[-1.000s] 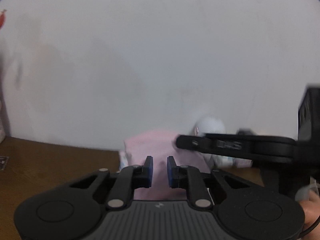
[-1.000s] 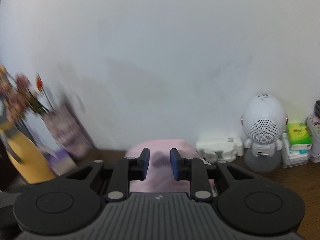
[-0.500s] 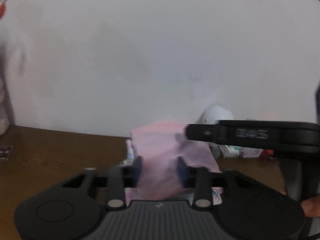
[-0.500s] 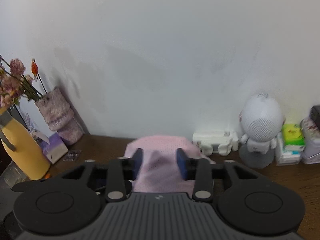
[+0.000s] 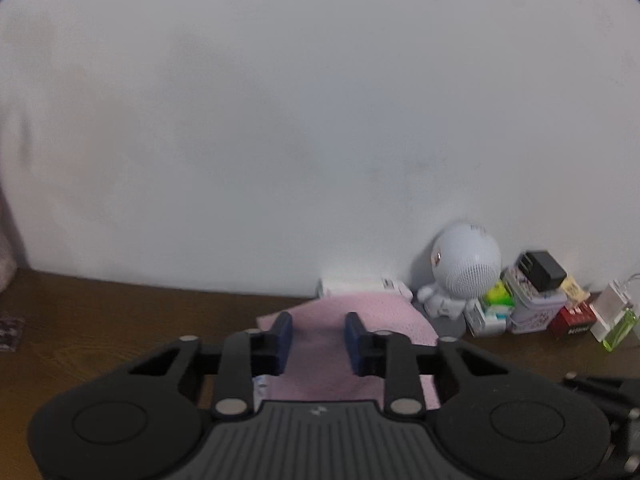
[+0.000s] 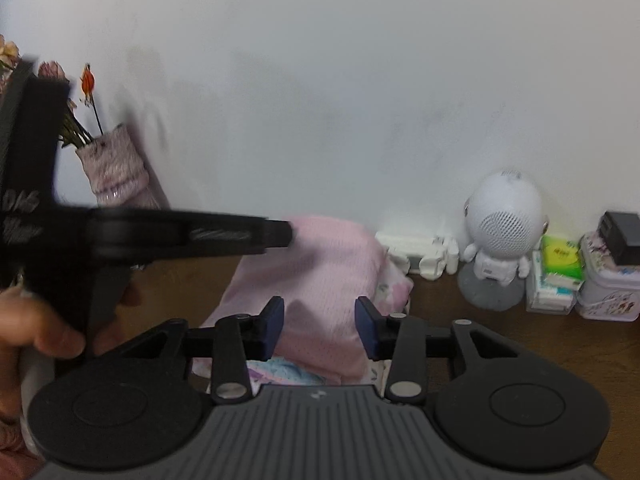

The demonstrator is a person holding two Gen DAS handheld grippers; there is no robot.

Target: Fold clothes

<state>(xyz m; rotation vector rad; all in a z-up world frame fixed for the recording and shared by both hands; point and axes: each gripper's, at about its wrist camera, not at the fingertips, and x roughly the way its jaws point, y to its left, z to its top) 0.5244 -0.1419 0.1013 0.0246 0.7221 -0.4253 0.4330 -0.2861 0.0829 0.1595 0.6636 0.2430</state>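
Right wrist view | pink garment (image 6: 320, 280) folded on table (image 6: 520, 344), mid-scene, clear of far-wall clutter | right gripper (image 6: 320, 322) and left gripper (image 5: 319, 334) part-open, just closing, empty, garment released to lie flat

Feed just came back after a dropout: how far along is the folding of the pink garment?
Done: the pink garment lies in a compact folded stack on the wooden table, a patterned layer showing beneath it. In hand: nothing; the left gripper and right gripper have just been narrowing their jaws, which stand apart with no cloth pinched. Left: perhaps a final tidy; no other clothes are visible.
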